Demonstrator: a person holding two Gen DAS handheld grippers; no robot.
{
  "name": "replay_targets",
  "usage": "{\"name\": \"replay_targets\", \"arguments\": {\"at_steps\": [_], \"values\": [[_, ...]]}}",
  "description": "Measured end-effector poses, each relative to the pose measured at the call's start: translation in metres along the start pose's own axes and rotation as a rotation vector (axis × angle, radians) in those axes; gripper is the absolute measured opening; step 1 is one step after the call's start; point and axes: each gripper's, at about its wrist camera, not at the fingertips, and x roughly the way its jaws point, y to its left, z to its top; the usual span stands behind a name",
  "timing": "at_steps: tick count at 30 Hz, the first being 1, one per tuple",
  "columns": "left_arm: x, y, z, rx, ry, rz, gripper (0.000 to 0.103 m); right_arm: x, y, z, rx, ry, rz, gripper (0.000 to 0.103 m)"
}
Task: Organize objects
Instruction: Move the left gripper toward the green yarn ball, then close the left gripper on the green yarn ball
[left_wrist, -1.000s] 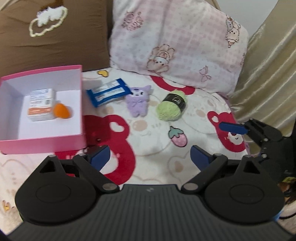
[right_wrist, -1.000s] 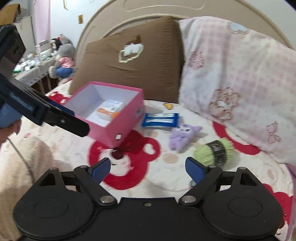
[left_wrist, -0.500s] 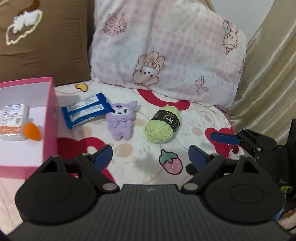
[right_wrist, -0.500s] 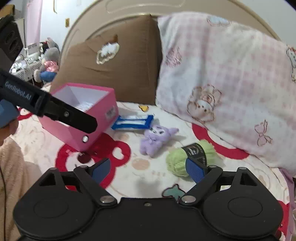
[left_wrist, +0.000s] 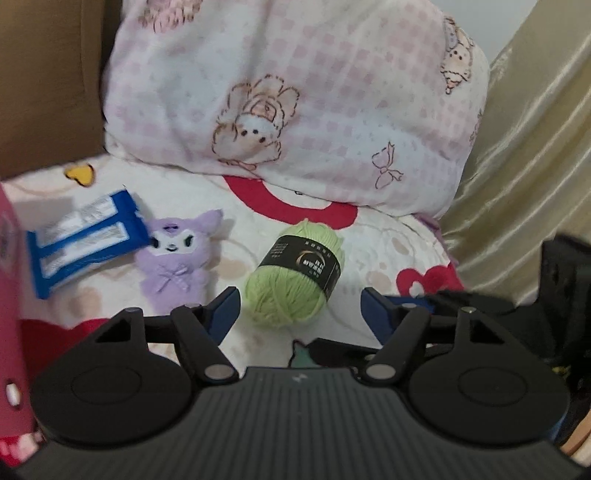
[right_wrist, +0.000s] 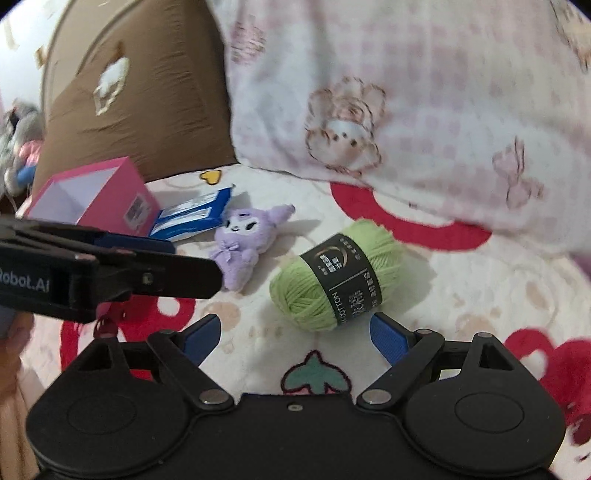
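We find the green yarn ball (left_wrist: 293, 275) lying on the bed (left_wrist: 384, 251), just beside the purple plush (left_wrist: 177, 258); it looks light, soft and squashy. Our left gripper (left_wrist: 299, 304) is closing, its tips level with the near end of the ball but apparently not pressing it; our right gripper (right_wrist: 295, 334) hangs apart, empty. We would pinch across the black paper band (left_wrist: 304, 267), where the wool is firmest.
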Motion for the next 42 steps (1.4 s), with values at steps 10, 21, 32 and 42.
{"name": "replay_targets", "arguments": {"at_steps": [10, 21, 32, 42], "values": [[0.039, 0.019, -0.004, -0.029, 0.0, -0.038, 0.061, 0.029, -0.019, -0.014, 0.109, -0.074, 0.001, 0.089], [0.074, 0.009, -0.018, 0.062, 0.007, 0.029, 0.056, 0.051, -0.032, -0.021, 0.144, -0.095, -0.051, 0.088], [0.083, 0.023, -0.023, 0.0, -0.008, -0.023, 0.046, 0.068, -0.021, -0.022, 0.02, -0.147, -0.083, 0.072], [0.087, 0.019, -0.028, 0.001, 0.017, -0.025, 0.042, 0.072, -0.013, -0.026, -0.046, -0.149, -0.093, 0.054]]}}
